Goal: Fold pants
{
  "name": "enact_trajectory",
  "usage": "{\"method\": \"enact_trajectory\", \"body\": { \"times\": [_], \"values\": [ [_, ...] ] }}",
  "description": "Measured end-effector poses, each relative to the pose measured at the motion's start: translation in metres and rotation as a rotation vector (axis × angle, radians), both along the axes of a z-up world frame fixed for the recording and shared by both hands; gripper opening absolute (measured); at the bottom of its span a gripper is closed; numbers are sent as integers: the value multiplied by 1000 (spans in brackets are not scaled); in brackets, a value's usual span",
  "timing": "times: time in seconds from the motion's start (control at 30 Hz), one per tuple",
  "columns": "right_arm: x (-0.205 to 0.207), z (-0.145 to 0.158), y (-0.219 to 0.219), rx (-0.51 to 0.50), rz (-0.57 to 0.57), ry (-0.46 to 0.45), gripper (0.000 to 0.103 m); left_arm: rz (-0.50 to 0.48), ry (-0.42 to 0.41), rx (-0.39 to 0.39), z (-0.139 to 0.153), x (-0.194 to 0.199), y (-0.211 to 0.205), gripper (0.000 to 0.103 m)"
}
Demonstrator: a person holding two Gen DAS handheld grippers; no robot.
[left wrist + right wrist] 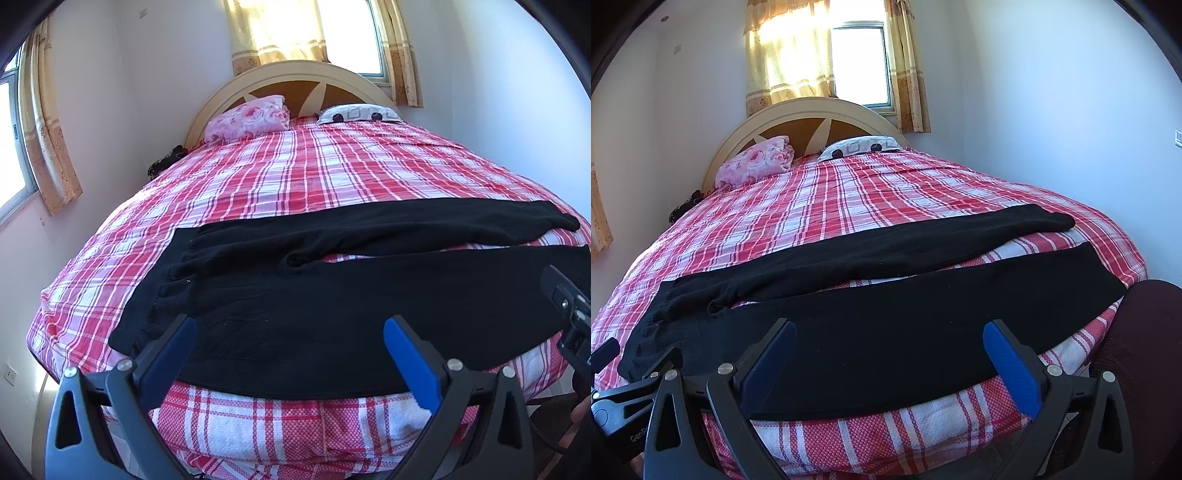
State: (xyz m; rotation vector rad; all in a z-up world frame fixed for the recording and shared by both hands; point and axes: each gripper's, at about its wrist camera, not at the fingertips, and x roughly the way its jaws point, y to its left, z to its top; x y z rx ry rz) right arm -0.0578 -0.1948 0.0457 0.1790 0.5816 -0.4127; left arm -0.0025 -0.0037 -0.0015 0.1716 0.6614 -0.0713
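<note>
Black pants (295,302) lie spread flat across the near end of the bed, waistband at the left, two legs running right with a gap between them. They also show in the right wrist view (886,332). My left gripper (290,328) is open and empty, hovering over the near leg by the waist end. My right gripper (890,332) is open and empty, over the near leg further right. The right gripper shows at the left view's right edge (569,314); the left gripper shows at the right view's lower left (624,384).
The bed has a red and white plaid cover (295,173). A pink floral pillow (247,118) and a white patterned pillow (360,112) lie by the headboard (295,74). Walls and curtained windows surround the bed. A dark red object (1145,350) stands at the right.
</note>
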Motion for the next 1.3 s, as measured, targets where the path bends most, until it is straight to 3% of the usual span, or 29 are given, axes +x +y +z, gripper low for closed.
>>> {"method": "enact_trajectory", "body": {
  "times": [1.3],
  "values": [
    [11,1,-8,3,-8,38,102,-5,-4,35,-1,6,-6,103]
  ]
}}
